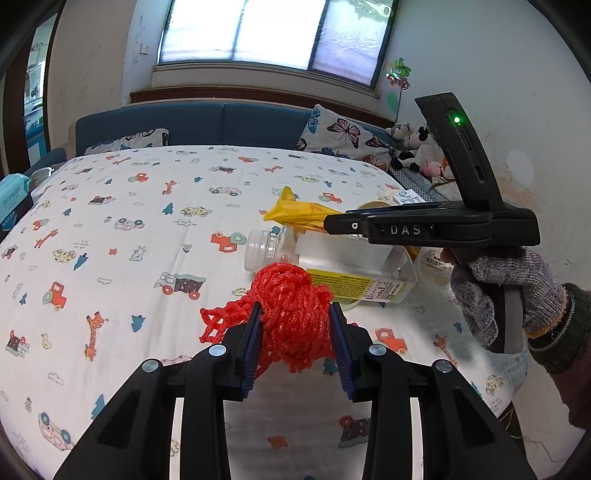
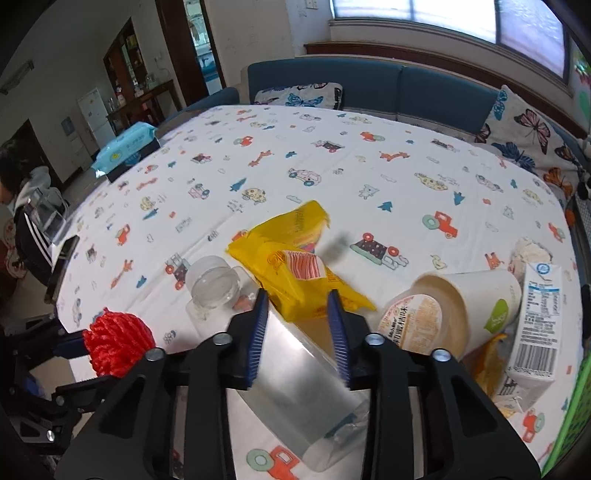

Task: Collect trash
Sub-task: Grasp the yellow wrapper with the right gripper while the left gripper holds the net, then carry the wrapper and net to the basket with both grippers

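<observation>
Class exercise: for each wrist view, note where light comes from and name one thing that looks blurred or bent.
Left wrist view: daylight from the window, table edge bowed by the fisheye. Right wrist view: window glare top right, yellow wrapper smeared by motion blur.

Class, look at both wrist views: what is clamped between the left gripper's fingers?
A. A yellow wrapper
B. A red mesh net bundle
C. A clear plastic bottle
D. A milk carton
B: the left gripper has its blue pads pressed on either side of the red mesh net bundle.
</observation>
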Available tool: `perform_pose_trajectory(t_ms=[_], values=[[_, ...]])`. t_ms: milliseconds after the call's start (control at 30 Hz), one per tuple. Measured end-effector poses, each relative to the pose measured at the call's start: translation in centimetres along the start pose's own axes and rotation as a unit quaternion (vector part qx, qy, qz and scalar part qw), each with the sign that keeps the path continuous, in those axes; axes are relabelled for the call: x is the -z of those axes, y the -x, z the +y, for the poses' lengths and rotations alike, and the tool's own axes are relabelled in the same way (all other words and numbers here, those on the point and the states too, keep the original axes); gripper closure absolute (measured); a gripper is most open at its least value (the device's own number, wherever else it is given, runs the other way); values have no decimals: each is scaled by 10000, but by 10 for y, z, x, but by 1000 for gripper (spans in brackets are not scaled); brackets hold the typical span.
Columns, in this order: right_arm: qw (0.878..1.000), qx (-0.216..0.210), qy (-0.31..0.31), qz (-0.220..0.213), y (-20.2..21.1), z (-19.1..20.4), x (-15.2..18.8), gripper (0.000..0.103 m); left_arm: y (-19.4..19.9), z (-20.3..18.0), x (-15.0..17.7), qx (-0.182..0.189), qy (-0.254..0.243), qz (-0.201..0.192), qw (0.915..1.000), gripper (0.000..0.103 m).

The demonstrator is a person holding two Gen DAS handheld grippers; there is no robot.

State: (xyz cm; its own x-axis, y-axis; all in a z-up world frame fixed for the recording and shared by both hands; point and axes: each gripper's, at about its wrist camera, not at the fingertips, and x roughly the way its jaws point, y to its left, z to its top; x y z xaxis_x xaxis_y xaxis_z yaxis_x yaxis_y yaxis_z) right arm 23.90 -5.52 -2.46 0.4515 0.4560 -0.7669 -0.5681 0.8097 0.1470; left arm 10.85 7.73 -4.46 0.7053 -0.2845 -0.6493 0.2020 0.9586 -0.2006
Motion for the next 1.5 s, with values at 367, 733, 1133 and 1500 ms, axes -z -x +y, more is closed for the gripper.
perform_pose_trajectory(t_ms=[367,733,1133,1500], values=[[9993,19,-22,-381,24,3,0,81,4,-1,-6,-1,16,-61,10000,69],[9928,-112,-427,-1115,106,-16,6,81,9,-29,-23,161,-250,-211,9993,69],[9771,946,-1108,-1551,208,-98,66,81,-6,-103,-45,768,-844,-256,9931,69],[9490,2068,-2041,-1222,240,-199,145,81,-40,-187,-68,1374,-1318,-90,9817,69]])
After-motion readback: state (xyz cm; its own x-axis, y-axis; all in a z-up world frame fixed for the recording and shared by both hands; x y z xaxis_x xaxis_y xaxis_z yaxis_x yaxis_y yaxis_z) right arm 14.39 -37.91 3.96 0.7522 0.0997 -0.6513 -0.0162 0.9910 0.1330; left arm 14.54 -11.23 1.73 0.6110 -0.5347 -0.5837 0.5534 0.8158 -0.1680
